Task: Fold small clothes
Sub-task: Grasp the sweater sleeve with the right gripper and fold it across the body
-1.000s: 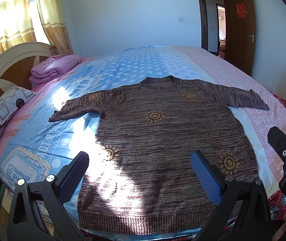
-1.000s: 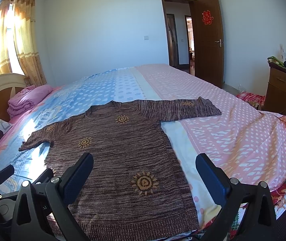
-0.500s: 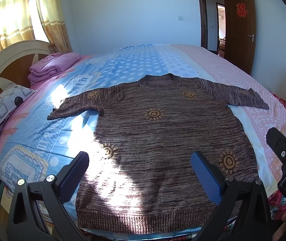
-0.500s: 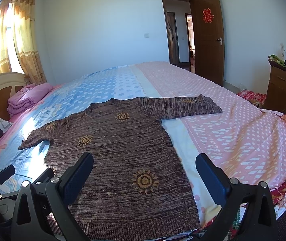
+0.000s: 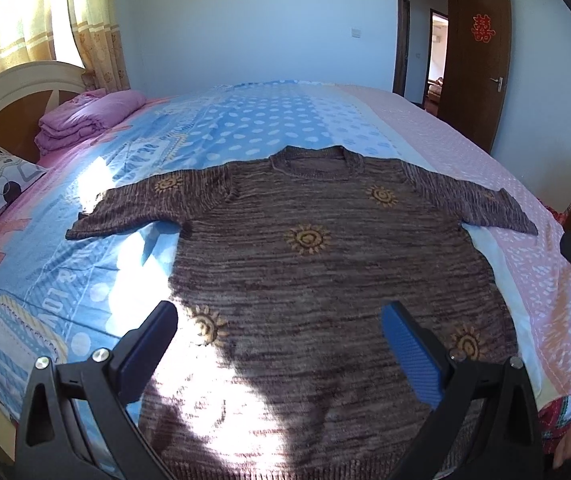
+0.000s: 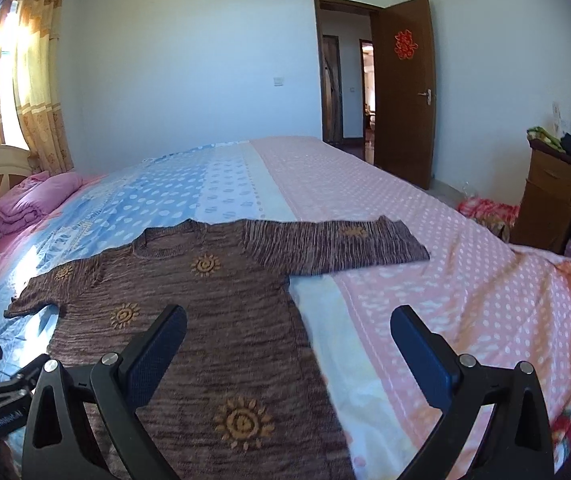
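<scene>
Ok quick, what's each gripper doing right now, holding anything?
Left gripper: open, holding nothing, above the brown sweater.
Right gripper: open, holding nothing, over the sweater's right edge.

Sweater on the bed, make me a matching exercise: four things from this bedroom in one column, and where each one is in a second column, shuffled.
Things:
1. brown sweater
2. folded pink blanket
3. red paper cutout
4. wooden dresser

Places:
A. on the open door
B. against the wall right of the bed
C. spread flat across the bedspread, sleeves out
D. by the headboard

Pairs: 1-C, 2-D, 3-A, 4-B
</scene>
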`<action>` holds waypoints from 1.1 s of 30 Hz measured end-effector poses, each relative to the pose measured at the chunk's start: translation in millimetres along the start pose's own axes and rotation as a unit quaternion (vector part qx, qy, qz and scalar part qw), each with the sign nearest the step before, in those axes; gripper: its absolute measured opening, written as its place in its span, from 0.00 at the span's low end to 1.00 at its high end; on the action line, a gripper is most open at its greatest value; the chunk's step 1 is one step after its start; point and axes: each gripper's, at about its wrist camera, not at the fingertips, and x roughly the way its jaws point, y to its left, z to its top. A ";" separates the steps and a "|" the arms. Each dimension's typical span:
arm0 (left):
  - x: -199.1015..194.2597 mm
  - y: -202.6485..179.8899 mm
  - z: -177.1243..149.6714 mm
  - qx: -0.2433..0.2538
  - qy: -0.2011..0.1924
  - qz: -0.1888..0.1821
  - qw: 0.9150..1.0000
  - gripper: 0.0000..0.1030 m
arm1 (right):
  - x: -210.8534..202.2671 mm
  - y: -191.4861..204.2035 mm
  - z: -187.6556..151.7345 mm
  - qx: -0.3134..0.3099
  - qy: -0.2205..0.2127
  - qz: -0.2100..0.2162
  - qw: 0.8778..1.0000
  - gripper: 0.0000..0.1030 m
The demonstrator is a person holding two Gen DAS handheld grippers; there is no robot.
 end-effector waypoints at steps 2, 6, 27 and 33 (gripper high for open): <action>11.1 12.2 17.1 -0.009 -0.005 0.002 1.000 1.00 | 27.8 -11.7 20.5 -0.004 0.009 -0.022 1.000 0.99; 33.6 39.4 49.0 -0.019 -0.025 0.016 0.999 1.00 | 84.7 -64.9 58.6 0.044 0.034 -0.035 0.998 0.99; 199.9 96.7 55.9 -0.117 0.064 0.039 0.990 0.99 | 309.4 -212.6 73.9 0.179 0.184 -0.083 0.963 0.45; 202.5 100.4 53.7 -0.126 0.072 0.033 0.989 1.00 | 314.9 -200.5 75.4 0.125 0.196 -0.080 0.969 0.08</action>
